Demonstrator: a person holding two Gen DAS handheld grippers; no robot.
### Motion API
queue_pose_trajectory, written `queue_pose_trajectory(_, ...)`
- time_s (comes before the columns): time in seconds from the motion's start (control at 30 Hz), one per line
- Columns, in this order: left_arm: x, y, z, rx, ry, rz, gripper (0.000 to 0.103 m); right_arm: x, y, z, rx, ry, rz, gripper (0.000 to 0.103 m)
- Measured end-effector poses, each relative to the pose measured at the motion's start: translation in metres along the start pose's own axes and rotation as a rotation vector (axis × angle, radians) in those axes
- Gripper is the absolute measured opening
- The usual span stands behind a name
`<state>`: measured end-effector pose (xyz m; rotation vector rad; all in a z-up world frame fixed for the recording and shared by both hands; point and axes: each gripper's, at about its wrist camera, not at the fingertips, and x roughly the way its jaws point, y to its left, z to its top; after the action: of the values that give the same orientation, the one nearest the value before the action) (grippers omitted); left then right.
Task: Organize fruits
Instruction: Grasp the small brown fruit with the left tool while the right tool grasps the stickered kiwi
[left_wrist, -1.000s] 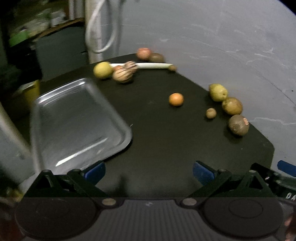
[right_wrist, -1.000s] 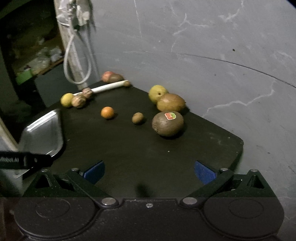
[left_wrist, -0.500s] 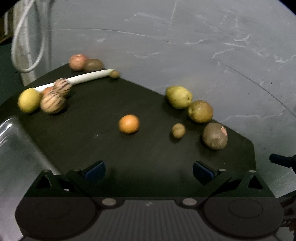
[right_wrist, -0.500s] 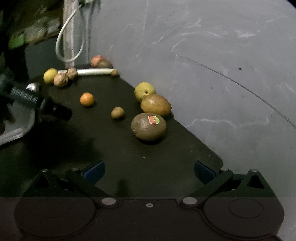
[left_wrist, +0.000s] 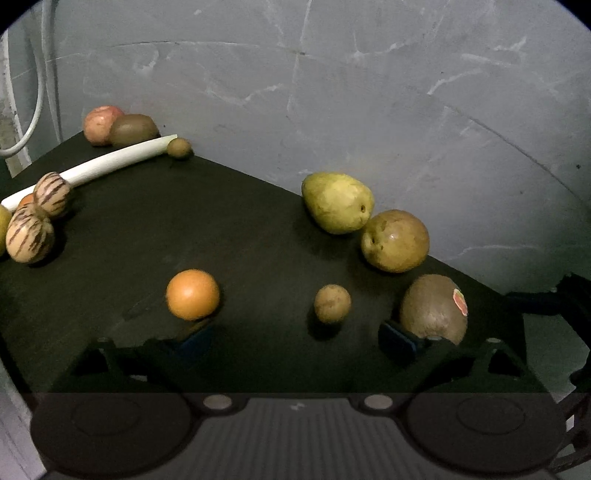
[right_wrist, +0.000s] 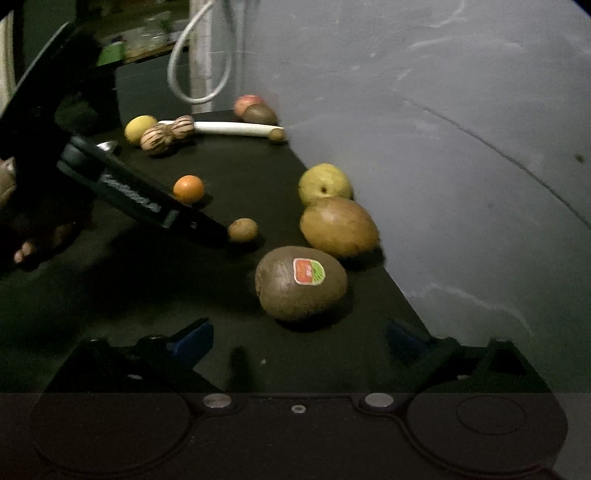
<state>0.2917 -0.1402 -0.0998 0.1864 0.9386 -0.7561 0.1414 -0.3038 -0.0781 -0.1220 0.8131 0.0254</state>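
Fruits lie on a black table. In the left wrist view an orange, a small brown fruit, a stickered kiwi, a brown pear and a yellow-green pear lie just ahead of my open, empty left gripper. In the right wrist view the stickered kiwi lies just beyond my open, empty right gripper. The left gripper's finger reaches in from the left toward the small brown fruit.
Two striped fruits, a white stalk, a kiwi, a pink apple and a small brown fruit lie at the far left. A grey wall borders the table. A lemon and a tray corner show in the right wrist view.
My left gripper has swung right, away from the metal tray, and closed in on the orange and small brown fruit. My right gripper has moved closer to the stickered kiwi.
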Motion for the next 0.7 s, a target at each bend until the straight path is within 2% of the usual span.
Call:
queue_pose_trajectory(0.17, 0.011, -0.002, 0.006, 0.004, -0.001, -0.002, 0.090, 0.017, -0.007, 0.007, -0.032, -0.005, 0.063, 0.093)
queue_pose_trajectory(0.4, 0.023, -0.004, 0.013, -0.004, 0.002, 0.002, 0.073, 0.037, -0.017, 0.012, -0.024, -0.002, 0.105, 0.087)
queue_pose_trajectory(0.53, 0.025, -0.007, 0.013, -0.002, -0.003, -0.004, 0.067, 0.040, -0.023, 0.009, 0.002, -0.002, 0.132, 0.083)
queue_pose_trajectory(0.7, 0.027, -0.011, 0.012, 0.018, -0.011, -0.017, 0.055, 0.046, -0.022, 0.010, 0.015, 0.000, 0.143, 0.074)
